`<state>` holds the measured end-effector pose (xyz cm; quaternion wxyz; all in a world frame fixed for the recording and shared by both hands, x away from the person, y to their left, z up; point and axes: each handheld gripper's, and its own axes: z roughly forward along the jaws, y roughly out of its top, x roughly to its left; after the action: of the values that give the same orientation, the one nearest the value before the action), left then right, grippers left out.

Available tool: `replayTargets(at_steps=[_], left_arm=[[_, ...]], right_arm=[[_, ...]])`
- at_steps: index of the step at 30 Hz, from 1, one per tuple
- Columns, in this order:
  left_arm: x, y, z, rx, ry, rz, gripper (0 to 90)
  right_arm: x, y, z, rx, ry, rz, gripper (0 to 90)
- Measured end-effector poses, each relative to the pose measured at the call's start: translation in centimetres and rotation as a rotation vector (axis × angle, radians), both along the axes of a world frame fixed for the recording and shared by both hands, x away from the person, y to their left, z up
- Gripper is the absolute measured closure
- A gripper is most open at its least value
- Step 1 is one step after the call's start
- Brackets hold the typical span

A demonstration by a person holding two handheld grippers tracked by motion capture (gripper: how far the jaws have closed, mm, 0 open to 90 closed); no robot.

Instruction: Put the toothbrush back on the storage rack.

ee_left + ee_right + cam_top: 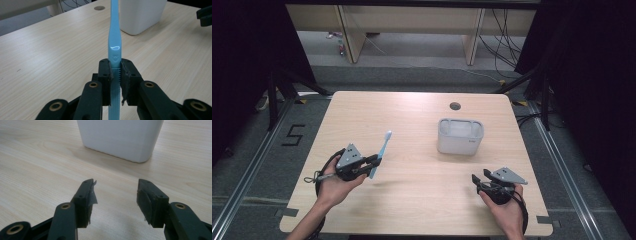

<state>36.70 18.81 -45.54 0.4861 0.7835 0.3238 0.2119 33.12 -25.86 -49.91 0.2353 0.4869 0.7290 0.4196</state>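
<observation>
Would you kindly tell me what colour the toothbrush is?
Light blue; the toothbrush shows best in the left gripper view, clamped in the left gripper.

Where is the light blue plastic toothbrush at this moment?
In the high view the light blue plastic toothbrush is at the table's left, clamped in the left gripper, head pointing away from the person, left of the white plastic container.

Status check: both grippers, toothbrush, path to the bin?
Left gripper shut on light blue plastic toothbrush, lifted off table. Right gripper open, empty. White plastic bin upright; nothing between.
</observation>
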Motion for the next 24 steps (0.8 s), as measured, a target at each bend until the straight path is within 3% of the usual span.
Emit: replayTargets(at_steps=[5, 6, 7, 14, 17, 21, 23, 24], left_arm=[[-0.22, 0.07, -0.05, -0.043, -0.038, 0.01, 78.6], [-0.21, 0.05, -0.13, -0.058, -0.045, 0.006, 78.6], [-0.22, 0.03, -0.18, -0.069, -0.049, 0.003, 78.6], [-0.54, 0.03, -0.35, -0.12, -0.084, 0.021, 78.5], [-0.51, -0.08, -0.56, -0.153, -0.105, -0.004, 78.6], [-0.6, -0.22, -0.77, -0.158, -0.108, -0.016, 78.6], [-0.64, -0.26, -0.81, -0.159, -0.113, -0.018, 78.6], [-0.68, -0.31, -0.84, -0.162, -0.117, -0.02, 78.5]], right_arm=[[0.04, -0.07, 0.0, -0.002, -0.008, 0.007, 48.5], [-0.2, 0.14, 0.07, 0.014, 0.015, -0.014, 48.5], [-0.03, -0.04, 0.02, -0.006, -0.006, 0.002, 48.4], [0.05, -0.05, -0.04, -0.012, -0.024, 0.006, 48.4], [0.11, -0.06, -0.04, -0.026, -0.041, 0.013, 48.4], [-0.09, 0.36, 0.08, 0.002, -0.03, 0.006, 48.4], [-0.19, 0.34, 0.2, -0.012, -0.017, 0.004, 48.4], [0.02, 0.12, 0.15, -0.043, -0.046, 0.019, 48.3]])
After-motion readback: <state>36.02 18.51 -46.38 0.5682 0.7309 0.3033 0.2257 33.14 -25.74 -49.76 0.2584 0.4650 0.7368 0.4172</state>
